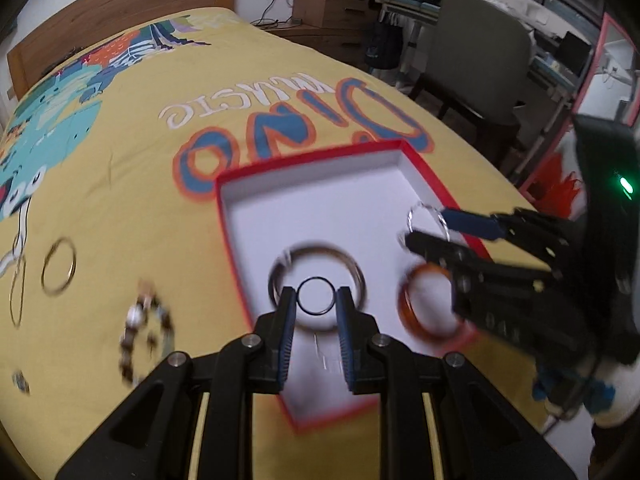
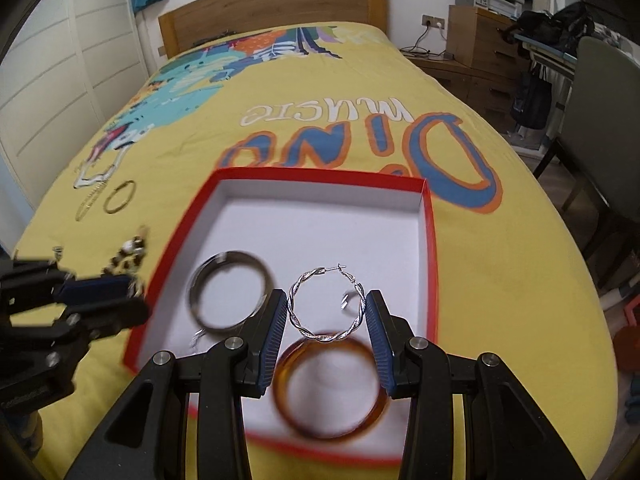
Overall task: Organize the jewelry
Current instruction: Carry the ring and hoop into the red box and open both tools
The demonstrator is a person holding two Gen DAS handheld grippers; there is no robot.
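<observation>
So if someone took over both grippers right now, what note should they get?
Left gripper: shut on thin black ring, over the red box.
Right gripper: shut on twisted silver hoop, also over the box.
In the box: dark metal bangle, amber bangle.
Left on the bedspread: gold hoops, beaded bracelet.
Next, probably: release both, fetch the rest.

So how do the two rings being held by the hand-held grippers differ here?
The black ring in the left hand-held gripper is thin, plain and dark; the silver hoop in the right hand-held gripper is twisted, shiny and has an earring clasp. The black ring is a closed circle; the silver hoop is open at its clasp. Both are pinched by their sides above the red box.
</observation>
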